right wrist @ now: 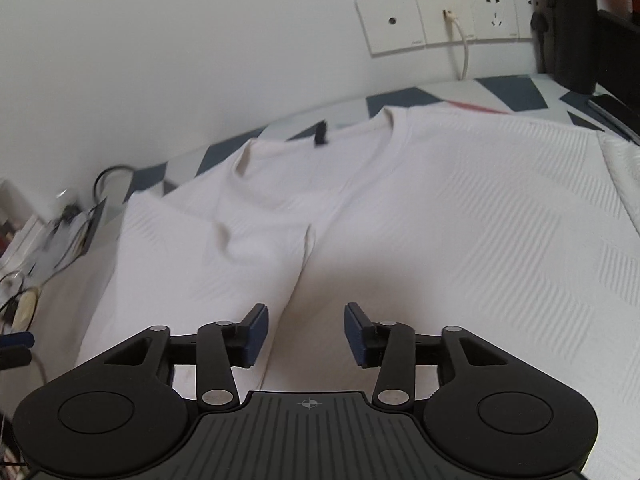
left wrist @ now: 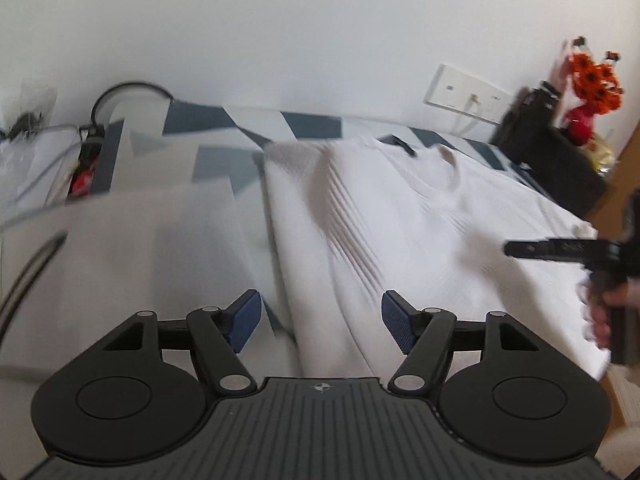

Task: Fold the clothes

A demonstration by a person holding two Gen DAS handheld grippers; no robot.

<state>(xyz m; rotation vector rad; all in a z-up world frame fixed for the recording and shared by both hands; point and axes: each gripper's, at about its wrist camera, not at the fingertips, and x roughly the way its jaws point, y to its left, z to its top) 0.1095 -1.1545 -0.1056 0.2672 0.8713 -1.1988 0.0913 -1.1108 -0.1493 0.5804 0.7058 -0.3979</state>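
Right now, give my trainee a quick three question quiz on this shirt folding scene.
1. True or false: the left gripper is clamped on the shirt.
2. Which part of the shirt is folded over its body? A) one side with its sleeve B) the collar C) nothing
3. Fill in: the cable above the shirt's collar is plugged into the wall ____.

Key: 1 false, both its jaws stand apart with nothing pinched. 2 A. 3 sockets.
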